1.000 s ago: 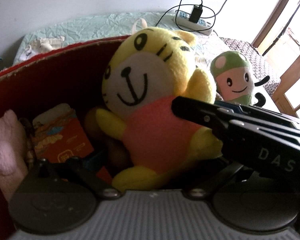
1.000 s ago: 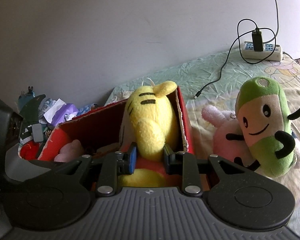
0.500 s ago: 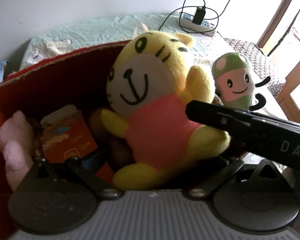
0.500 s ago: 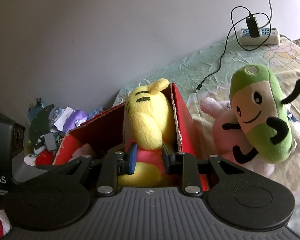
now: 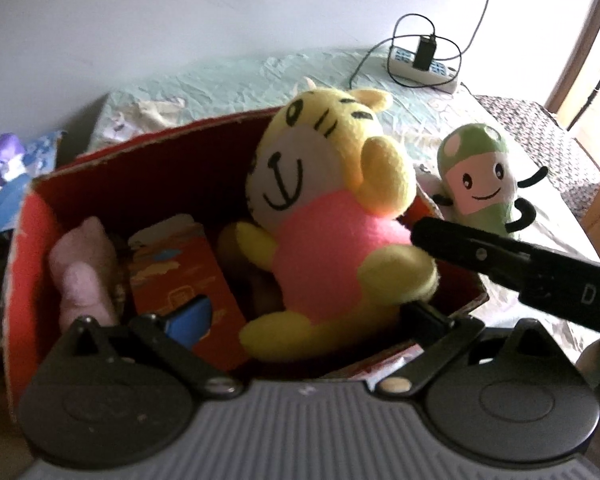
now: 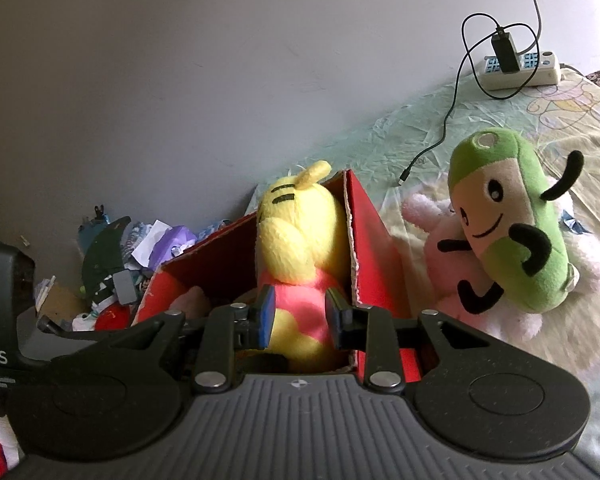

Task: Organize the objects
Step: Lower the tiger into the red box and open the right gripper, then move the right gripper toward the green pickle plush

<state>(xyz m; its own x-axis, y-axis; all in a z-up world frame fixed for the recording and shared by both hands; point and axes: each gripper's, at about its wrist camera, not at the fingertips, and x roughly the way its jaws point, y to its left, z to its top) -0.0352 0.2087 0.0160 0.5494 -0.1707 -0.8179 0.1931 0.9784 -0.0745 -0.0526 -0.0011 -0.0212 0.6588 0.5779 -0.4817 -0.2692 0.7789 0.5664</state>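
Observation:
A yellow tiger plush (image 5: 324,216) in a pink shirt sits inside a red cardboard box (image 5: 148,152). My right gripper (image 6: 300,318) is shut on the plush's body (image 6: 296,248) at the box's right wall (image 6: 370,232); it shows in the left wrist view as a black bar (image 5: 500,256). My left gripper (image 5: 300,318) is open over the box's near side, with the plush's feet between its fingers. A green bean plush (image 6: 508,224) leans on a pink plush (image 6: 436,248) on the bed outside the box.
The box also holds an orange carton (image 5: 180,272) and a pink toy (image 5: 84,276). A power strip (image 6: 520,66) with a charger and cable lies on the bed by the wall. A clutter pile (image 6: 120,256) lies left of the box.
Both grippers have drawn back and up from the box, so more of it shows. The tiger plush stays held by my right gripper and has tilted to the right.

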